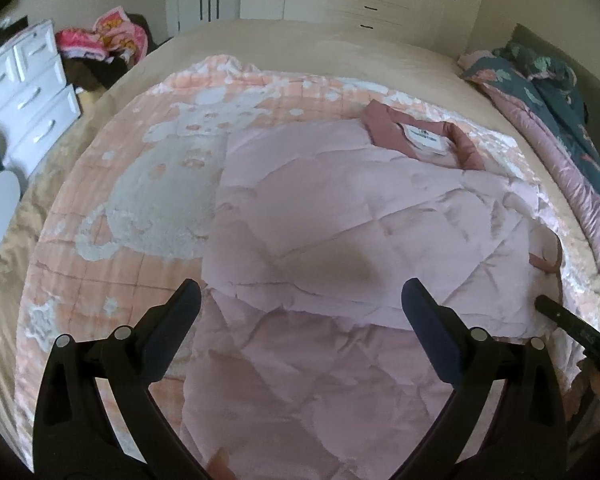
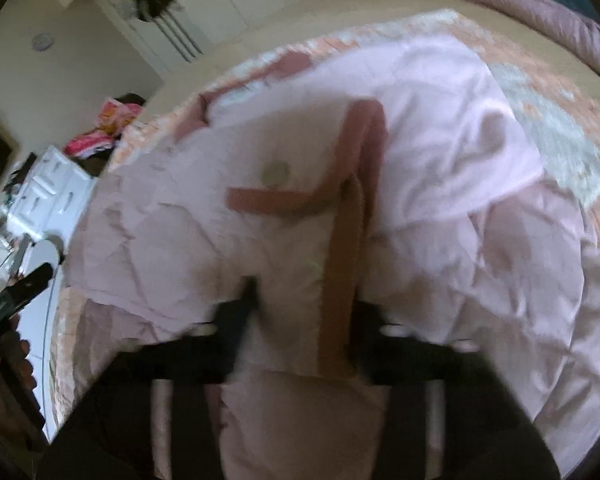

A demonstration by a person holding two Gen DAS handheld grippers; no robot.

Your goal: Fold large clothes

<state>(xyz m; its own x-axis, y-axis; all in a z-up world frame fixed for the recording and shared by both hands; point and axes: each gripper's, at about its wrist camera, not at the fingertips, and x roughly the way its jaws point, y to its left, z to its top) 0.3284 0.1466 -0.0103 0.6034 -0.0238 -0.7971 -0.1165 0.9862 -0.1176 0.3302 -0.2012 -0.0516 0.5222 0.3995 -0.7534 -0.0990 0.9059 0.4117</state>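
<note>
The pink quilted jacket (image 1: pixel 340 216) is the one garment to fold; it lies spread on a peach blanket (image 1: pixel 140 184) with a pale cat figure, on the bed (image 1: pixel 300 44). Its darker pink collar (image 1: pixel 416 136) with a white label points to the far side, and its near hem runs under the left gripper (image 1: pixel 300 300). That gripper hovers above the cloth with its two fingers spread wide and nothing between them. In the blurred right wrist view the right gripper (image 2: pixel 308 300) has its fingers drawn close on a fold of the jacket at the front edge, where a darker pink trim strip (image 2: pixel 340 280) runs between them. One round button (image 2: pixel 275 173) shows beside the trim.

The jacket's left edge leaves a broad band of blanket bare; its right edge comes close to the blanket's right border. One dark floral quilt (image 1: pixel 548 92) is bunched far right. A white chest of drawers (image 1: pixel 24 92) and one pile of bright pink cloth (image 1: pixel 108 40) stand far left, off the bed.
</note>
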